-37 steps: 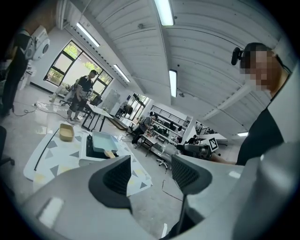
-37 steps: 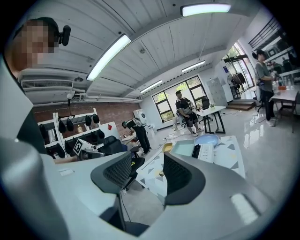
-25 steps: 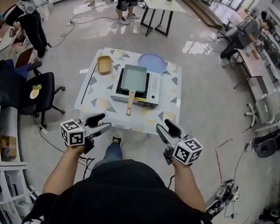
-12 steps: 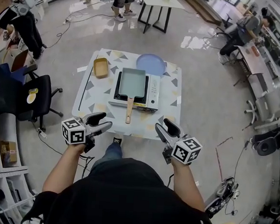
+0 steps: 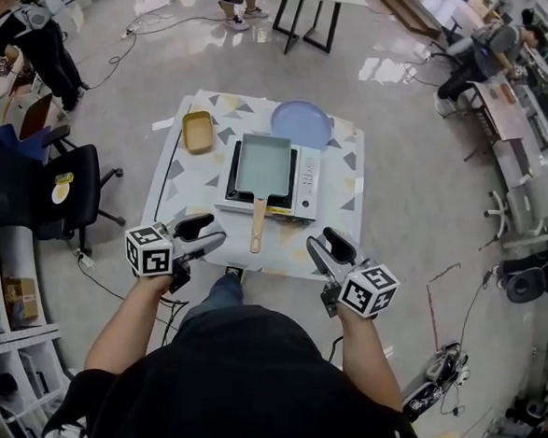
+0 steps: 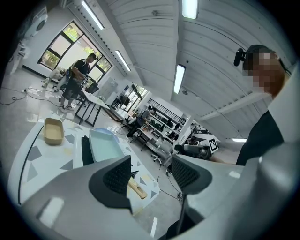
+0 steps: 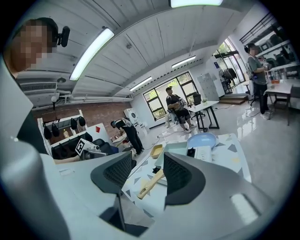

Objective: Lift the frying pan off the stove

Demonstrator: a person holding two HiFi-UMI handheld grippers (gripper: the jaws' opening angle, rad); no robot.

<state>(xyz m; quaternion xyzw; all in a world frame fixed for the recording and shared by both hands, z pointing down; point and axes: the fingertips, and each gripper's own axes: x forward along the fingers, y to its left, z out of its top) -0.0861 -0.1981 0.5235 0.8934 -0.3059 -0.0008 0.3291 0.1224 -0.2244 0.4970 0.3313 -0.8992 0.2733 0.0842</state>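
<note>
- Pan (image 5: pixel 264 163) sits on the stove (image 5: pixel 306 176) mid-table (image 5: pixel 187 198), its wooden handle pointing at the person.
- Blue plate (image 5: pixel 301 124) lies just behind the stove, tan dish (image 5: pixel 199 130) off to its left.
- Left gripper (image 5: pixel 206 234) and right gripper (image 5: pixel 324 248) hover at the table's near edge, fingers spread, both empty.

Rectangular pale-green frying pan (image 5: pixel 263 165) sits on stove (image 5: pixel 305 180).

Premises: a large open lab or workshop hall, not a home kitchen. Ahead of the left gripper (image 5: pixel 208 232) and right gripper (image 5: pixel 322 245), a small patterned table (image 5: pixel 187 193) stands alone on polished floor (image 5: pixel 397 203). Cables (image 5: pixel 147 25) trail beyond it. An office chair (image 5: pixel 80 186) stands left of the left gripper, workbenches (image 5: pixel 511 108) far right of the right gripper. Strip lights (image 7: pixel 91 54) run overhead.
</note>
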